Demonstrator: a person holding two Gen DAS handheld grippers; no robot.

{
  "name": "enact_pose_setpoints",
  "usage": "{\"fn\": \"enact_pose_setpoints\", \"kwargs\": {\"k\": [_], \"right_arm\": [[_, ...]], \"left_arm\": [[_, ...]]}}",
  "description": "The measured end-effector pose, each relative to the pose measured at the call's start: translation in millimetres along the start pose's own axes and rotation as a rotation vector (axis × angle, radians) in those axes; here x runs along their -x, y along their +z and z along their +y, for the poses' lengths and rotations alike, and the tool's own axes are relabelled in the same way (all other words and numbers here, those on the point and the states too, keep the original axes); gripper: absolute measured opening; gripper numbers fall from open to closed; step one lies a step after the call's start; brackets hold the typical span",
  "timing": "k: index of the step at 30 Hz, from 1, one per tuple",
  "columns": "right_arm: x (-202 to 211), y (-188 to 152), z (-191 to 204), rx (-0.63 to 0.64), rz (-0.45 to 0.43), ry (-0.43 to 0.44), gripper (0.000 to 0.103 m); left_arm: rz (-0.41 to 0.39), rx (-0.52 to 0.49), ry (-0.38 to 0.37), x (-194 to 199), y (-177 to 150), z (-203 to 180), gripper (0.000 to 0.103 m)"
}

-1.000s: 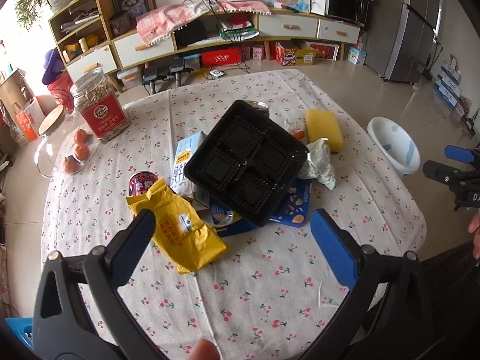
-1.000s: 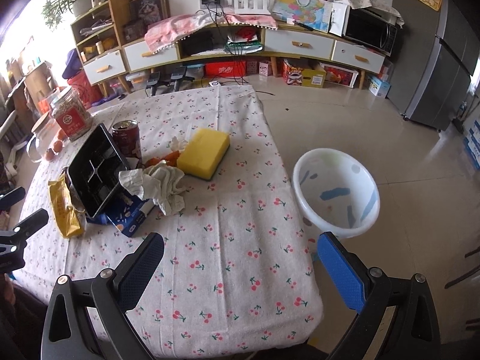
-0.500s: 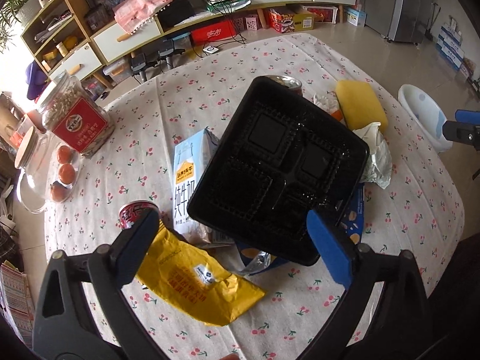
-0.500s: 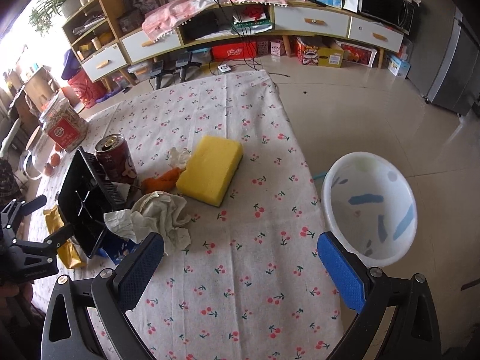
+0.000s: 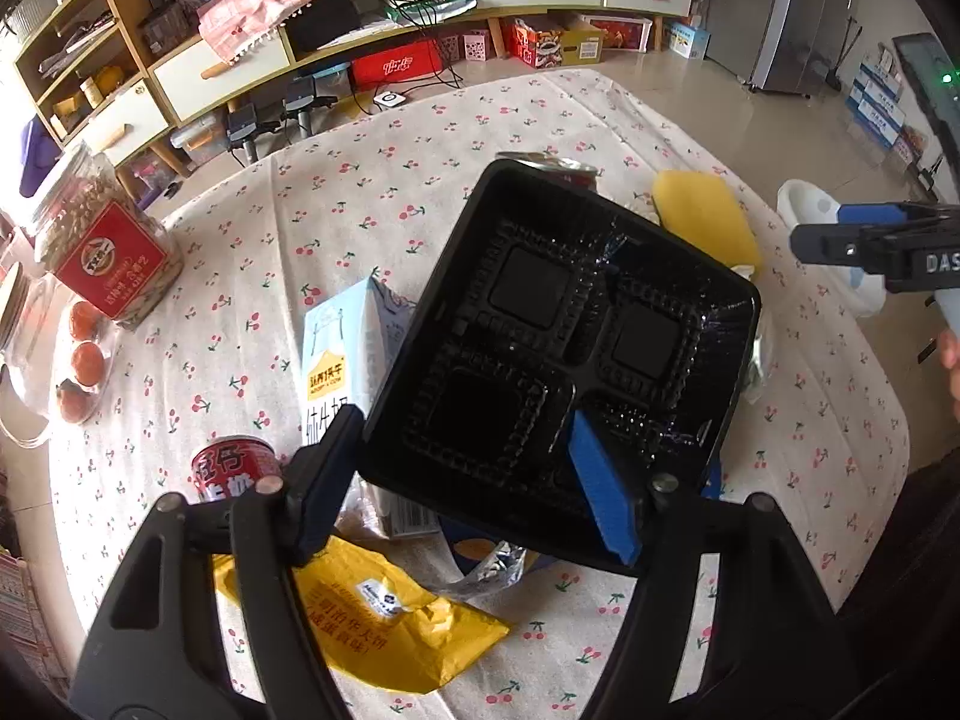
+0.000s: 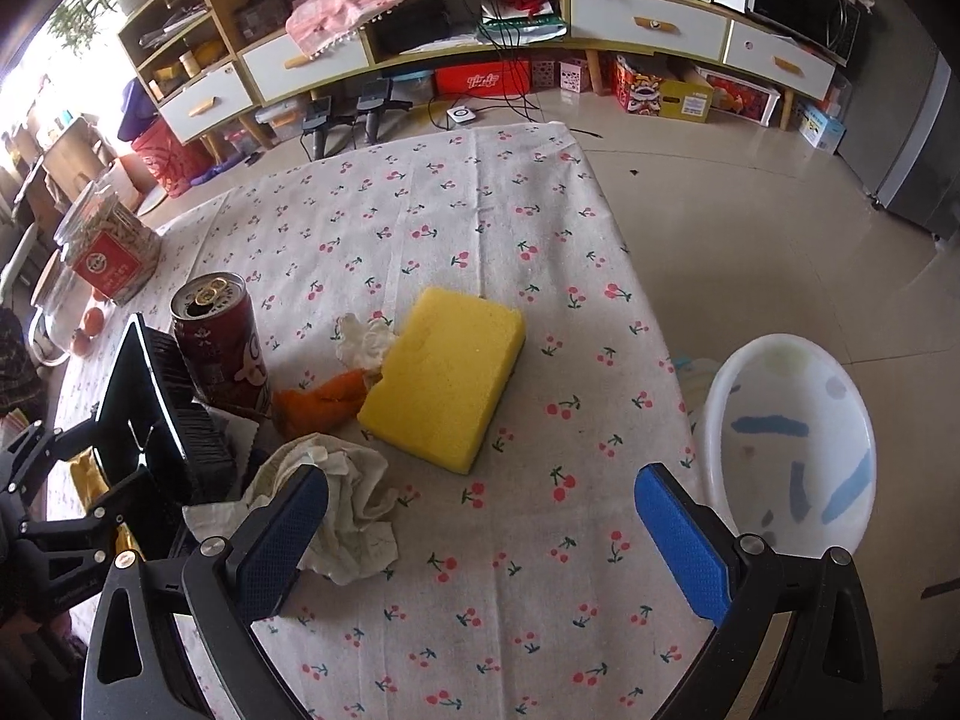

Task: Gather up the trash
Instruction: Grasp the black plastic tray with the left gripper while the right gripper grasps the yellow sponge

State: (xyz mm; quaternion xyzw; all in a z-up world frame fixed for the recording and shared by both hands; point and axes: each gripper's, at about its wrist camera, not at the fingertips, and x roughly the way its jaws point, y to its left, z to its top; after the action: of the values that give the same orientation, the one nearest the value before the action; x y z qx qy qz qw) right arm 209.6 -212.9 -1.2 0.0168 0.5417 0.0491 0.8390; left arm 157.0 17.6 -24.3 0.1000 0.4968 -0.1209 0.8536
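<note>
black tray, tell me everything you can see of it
The black tray is square, glossy thin plastic, with four ribbed compartments, all empty. It sits tilted, propped on the trash pile, its far rim against a red can, over a milk carton. The left gripper straddles its near edge, jaws closing, one finger inside, one outside.

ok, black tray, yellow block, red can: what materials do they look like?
Black tray: thin moulded plastic, glossy; ribbed compartments catch highlights.
Yellow block: foam sponge, matte, finely porous, with a darker layer seemingly underneath.
Red can: probably aluminium, with a printed wall and a shiny pull-tab top.
</note>
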Motion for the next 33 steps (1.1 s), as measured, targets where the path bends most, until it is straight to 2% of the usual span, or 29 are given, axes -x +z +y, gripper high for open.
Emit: {"fn": "enact_pose_setpoints", "kwargs": {"k": [8, 16, 22, 23, 24, 25, 29, 33], "right_arm": [[-28, 17, 2, -0.065, 0.042, 0.031, 0.103], [-53, 25, 7, -0.115, 0.084, 0.076, 0.101], [-69, 24, 8, -0.154, 0.120, 0.119, 0.087], [-71, 24, 9, -0.156, 0.124, 0.118, 0.079], [-73, 24, 9, -0.159, 0.130, 0.118, 0.066], [-73, 23, 8, -0.163, 0.135, 0.117, 0.062], [-67, 22, 0, -0.194, 0.116, 0.137, 0.055], [-46, 19, -9, -0.190, 0.072, 0.149, 0.053]], "left_arm": [[-0.066, 0.092, -0.041, 28, -7, 11, 0.070], [-0.074, 0.185, -0.034, 35, -17, 31, 0.069], [-0.071, 0.224, -0.034, 35, -21, 36, 0.069], [-0.073, 0.224, -0.034, 36, -22, 36, 0.069], [-0.076, 0.223, -0.035, 37, -22, 35, 0.069], [-0.079, 0.223, -0.036, 38, -22, 36, 0.069], [-0.094, 0.229, -0.036, 43, -22, 37, 0.069], [-0.104, 0.248, -0.025, 46, -24, 36, 0.069]]}}
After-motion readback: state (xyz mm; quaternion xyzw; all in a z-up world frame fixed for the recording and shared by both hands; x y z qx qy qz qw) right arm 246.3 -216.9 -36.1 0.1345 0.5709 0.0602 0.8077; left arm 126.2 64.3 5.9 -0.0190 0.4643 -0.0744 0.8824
